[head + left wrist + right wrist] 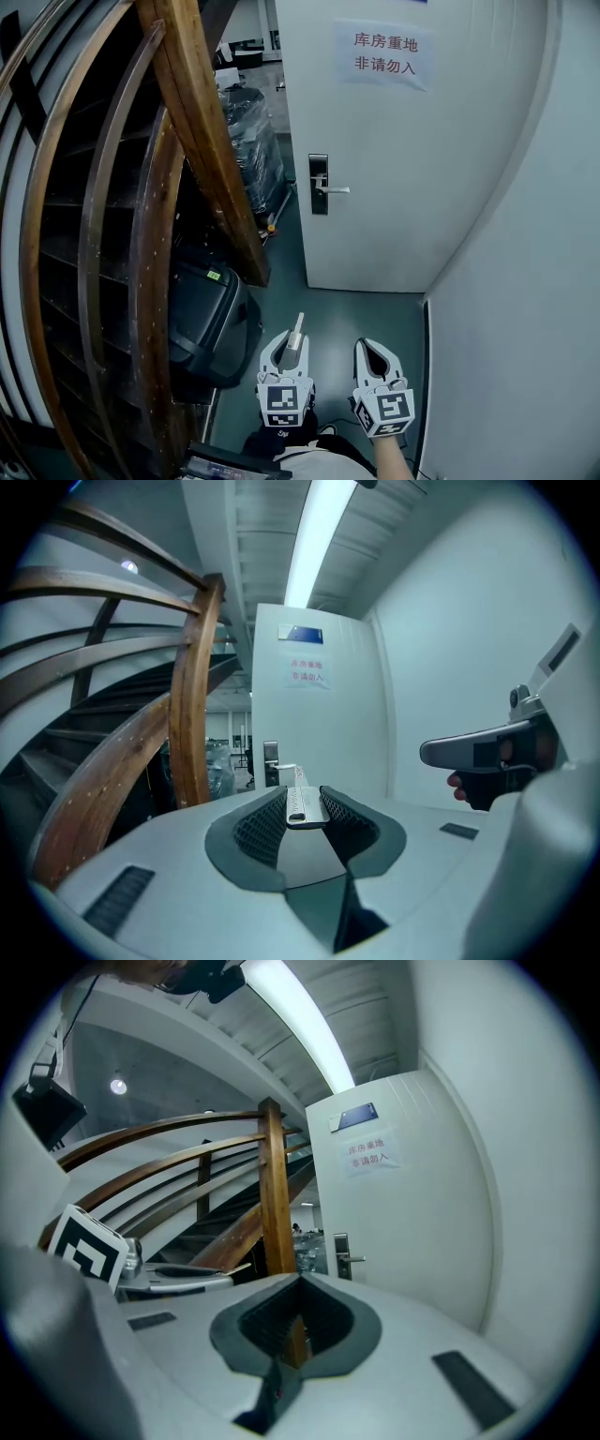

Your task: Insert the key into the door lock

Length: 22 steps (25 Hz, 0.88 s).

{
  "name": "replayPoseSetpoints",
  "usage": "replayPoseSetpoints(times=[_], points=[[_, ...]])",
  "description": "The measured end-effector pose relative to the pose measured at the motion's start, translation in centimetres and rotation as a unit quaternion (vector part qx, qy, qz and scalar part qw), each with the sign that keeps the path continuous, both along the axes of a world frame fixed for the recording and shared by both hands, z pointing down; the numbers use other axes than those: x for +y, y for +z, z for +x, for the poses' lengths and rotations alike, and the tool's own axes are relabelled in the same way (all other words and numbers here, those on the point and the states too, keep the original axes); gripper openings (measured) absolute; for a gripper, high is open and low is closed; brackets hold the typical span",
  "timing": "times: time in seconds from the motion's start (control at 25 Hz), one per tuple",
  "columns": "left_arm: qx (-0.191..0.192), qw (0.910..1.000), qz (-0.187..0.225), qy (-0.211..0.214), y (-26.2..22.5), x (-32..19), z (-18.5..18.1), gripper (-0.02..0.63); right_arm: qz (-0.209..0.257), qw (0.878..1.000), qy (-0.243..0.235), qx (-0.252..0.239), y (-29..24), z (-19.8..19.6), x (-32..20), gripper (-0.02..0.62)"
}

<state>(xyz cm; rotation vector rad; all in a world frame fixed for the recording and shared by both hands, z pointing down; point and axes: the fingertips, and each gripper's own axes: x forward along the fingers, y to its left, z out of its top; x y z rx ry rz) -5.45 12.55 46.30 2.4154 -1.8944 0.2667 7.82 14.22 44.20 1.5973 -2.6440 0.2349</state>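
A white door [412, 178] stands ahead, some way off, with a dark lock plate and silver handle [319, 184] on its left edge. The lock [271, 762] shows small and far in the left gripper view, and the same lock [341, 1253] in the right gripper view. My left gripper [292, 344] is shut on a flat silver key [298, 330], low in the head view. The key [302, 802] sticks forward from between the pads, pointing toward the door. My right gripper [368, 344] hangs beside it, shut with nothing in it.
A curved wooden stair railing [202, 131] fills the left side. A black case [202, 319] sits on the floor under it, and wrapped goods [251, 141] stand farther back. A white wall [525, 309] runs along the right. A paper sign [382, 54] is on the door.
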Motion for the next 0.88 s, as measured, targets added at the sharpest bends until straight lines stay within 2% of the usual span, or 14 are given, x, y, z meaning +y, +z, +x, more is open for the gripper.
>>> replayPoseSetpoints(times=[0.4, 0.88], points=[[0.013, 0.9995, -0.01, 0.027, 0.9, -10.9, -0.6, 0.117, 0.007, 1.0, 0.025, 0.004, -1.0, -1.6, -9.9, 0.006], [0.01, 0.9986, -0.035, 0.038, 3.5, -20.6, -2.9, 0.117, -0.02, 0.999, 0.027, 0.005, 1.2, -4.9, -18.4, 0.006]])
